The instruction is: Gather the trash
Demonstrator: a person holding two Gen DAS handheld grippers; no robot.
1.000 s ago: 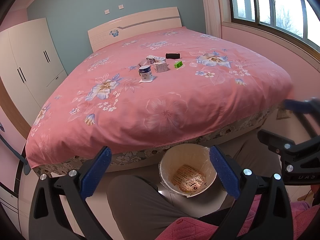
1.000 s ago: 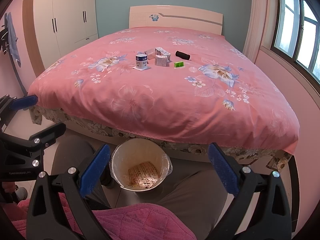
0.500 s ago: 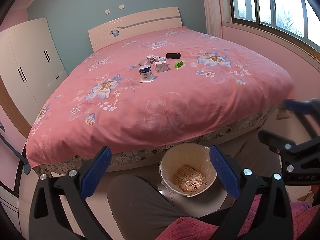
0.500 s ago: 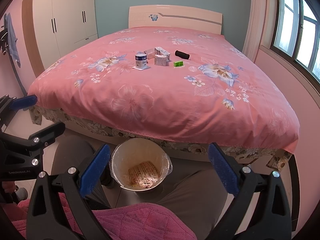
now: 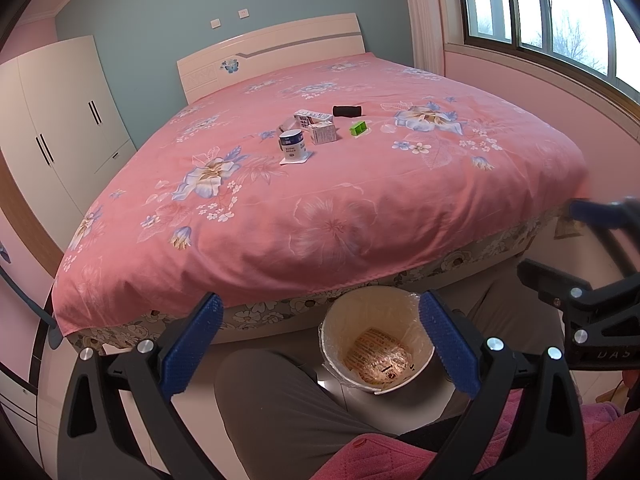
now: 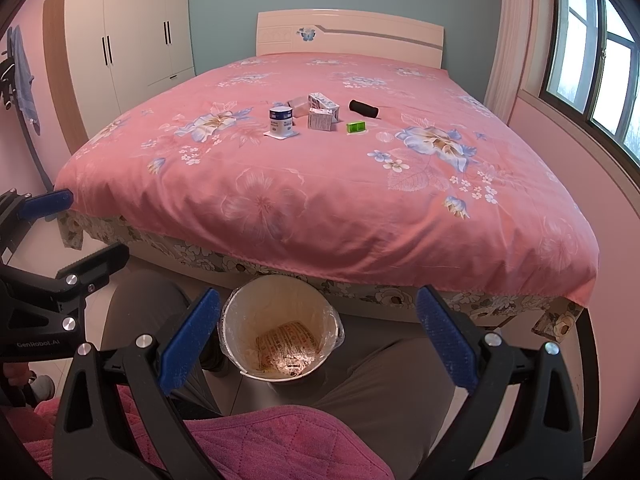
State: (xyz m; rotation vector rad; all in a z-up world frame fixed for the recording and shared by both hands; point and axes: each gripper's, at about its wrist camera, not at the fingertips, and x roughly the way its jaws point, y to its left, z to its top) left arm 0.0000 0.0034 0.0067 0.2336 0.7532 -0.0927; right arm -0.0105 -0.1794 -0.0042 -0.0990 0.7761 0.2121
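Trash lies mid-bed on the pink floral cover: a blue-and-white cup (image 5: 291,145) (image 6: 281,121) on a white paper, two small cartons (image 5: 322,133) (image 6: 320,119), a green box (image 5: 359,128) (image 6: 355,127) and a black roll (image 5: 347,111) (image 6: 363,109). A lined bin (image 5: 376,314) (image 6: 280,300) with a wrapper at its bottom stands on the floor at the bed's foot, between a person's knees. My left gripper (image 5: 316,344) and right gripper (image 6: 318,340) both hang open and empty above the bin, far from the trash.
The bed (image 6: 360,208) fills most of the room ahead. A white wardrobe (image 6: 132,36) stands at the left wall, windows (image 5: 560,12) run along the right. The person's grey-trousered legs (image 5: 280,400) and a pink quilted cloth (image 6: 260,440) lie below the grippers.
Both views have shifted very slightly; the grippers stay open and nothing on the bed has moved.
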